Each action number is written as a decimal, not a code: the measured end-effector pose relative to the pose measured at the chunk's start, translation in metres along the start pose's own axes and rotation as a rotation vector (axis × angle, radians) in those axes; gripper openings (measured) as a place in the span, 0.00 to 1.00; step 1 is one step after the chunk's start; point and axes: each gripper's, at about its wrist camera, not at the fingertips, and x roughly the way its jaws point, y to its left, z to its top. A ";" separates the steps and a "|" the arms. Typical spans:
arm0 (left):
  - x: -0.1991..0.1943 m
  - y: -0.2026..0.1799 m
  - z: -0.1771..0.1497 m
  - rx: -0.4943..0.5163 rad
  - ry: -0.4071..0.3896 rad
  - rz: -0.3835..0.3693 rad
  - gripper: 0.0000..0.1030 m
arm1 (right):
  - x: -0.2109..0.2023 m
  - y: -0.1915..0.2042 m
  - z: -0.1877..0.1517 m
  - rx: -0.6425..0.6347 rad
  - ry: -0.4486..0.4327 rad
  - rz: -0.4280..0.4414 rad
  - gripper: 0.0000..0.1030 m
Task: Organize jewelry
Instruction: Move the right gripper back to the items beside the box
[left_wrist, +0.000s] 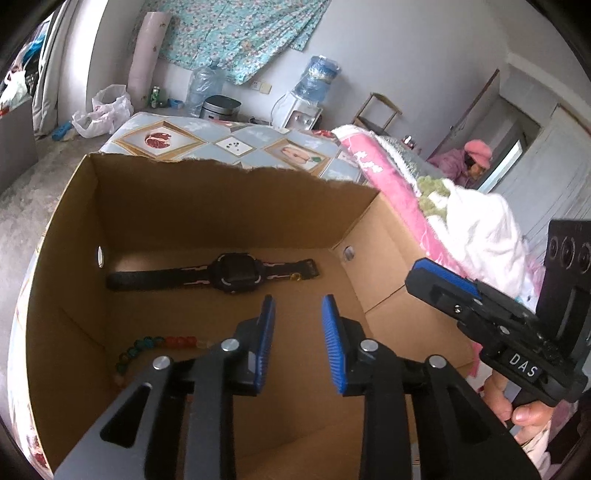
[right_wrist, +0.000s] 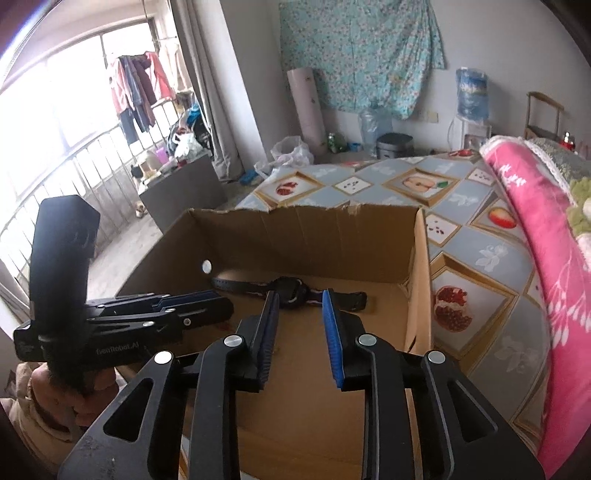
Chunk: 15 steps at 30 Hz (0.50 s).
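While both handheld grippers point down into an open brown cardboard box (left_wrist: 229, 206), neither holds anything. Seen from its own camera, the left gripper (left_wrist: 297, 343), black with ribbed blue pads, has its jaws parted with only bare box floor between them. From the right wrist camera, the right gripper (right_wrist: 300, 338) looks the same: jaws apart, nothing between the pads.

On the box floor near the far wall lies a black digital wristwatch with a patterned strap (left_wrist: 212, 275), stretched out flat, its face up. Closer to the left wall, a bracelet of round green, red and pale beads (left_wrist: 155, 345) lies in a curve, partly hidden behind the left gripper's frame; from the right wrist camera it cannot be seen.

Under the box is a blue-grey cloth printed with fruit pictures (right_wrist: 476, 258). Beside it on the right sits a bunched pink blanket (right_wrist: 546, 266). A bare hand (left_wrist: 517, 406) grips the right tool's handle
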 end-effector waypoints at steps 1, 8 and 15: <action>-0.003 0.000 0.001 0.000 -0.007 -0.006 0.25 | -0.002 -0.001 0.001 0.003 -0.008 0.007 0.31; -0.021 -0.003 0.002 0.007 -0.038 -0.025 0.32 | -0.020 -0.007 0.003 0.045 -0.043 0.038 0.39; -0.078 -0.007 -0.024 0.079 -0.133 -0.026 0.34 | -0.070 -0.004 -0.023 0.065 -0.125 0.098 0.44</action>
